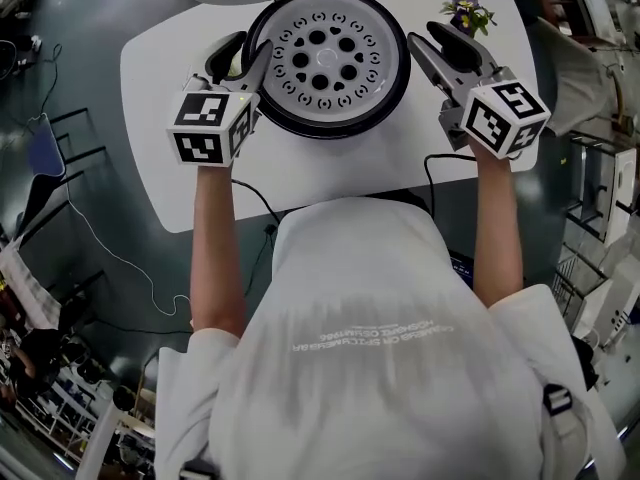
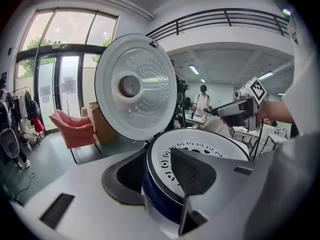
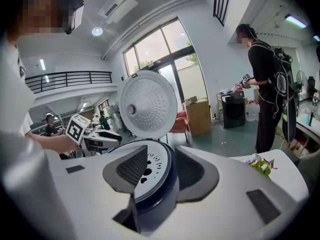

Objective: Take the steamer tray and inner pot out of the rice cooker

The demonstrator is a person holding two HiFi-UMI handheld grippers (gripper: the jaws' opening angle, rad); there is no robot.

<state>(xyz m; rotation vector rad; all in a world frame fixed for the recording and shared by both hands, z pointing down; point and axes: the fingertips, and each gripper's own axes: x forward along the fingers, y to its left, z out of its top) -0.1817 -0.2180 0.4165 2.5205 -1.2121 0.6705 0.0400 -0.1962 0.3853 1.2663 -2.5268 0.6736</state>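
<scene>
Your left gripper, jaws parted, straddled the rim of the rice cooker, seemingly without pinching it. Your right gripper, also wide, hovered beside it. The steamer tray sat inside.

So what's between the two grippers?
The open rice cooker, with the holey steamer tray in it, sits between the left gripper and the right gripper. The head view shows it.

Small flowers sit on the white table.
</scene>
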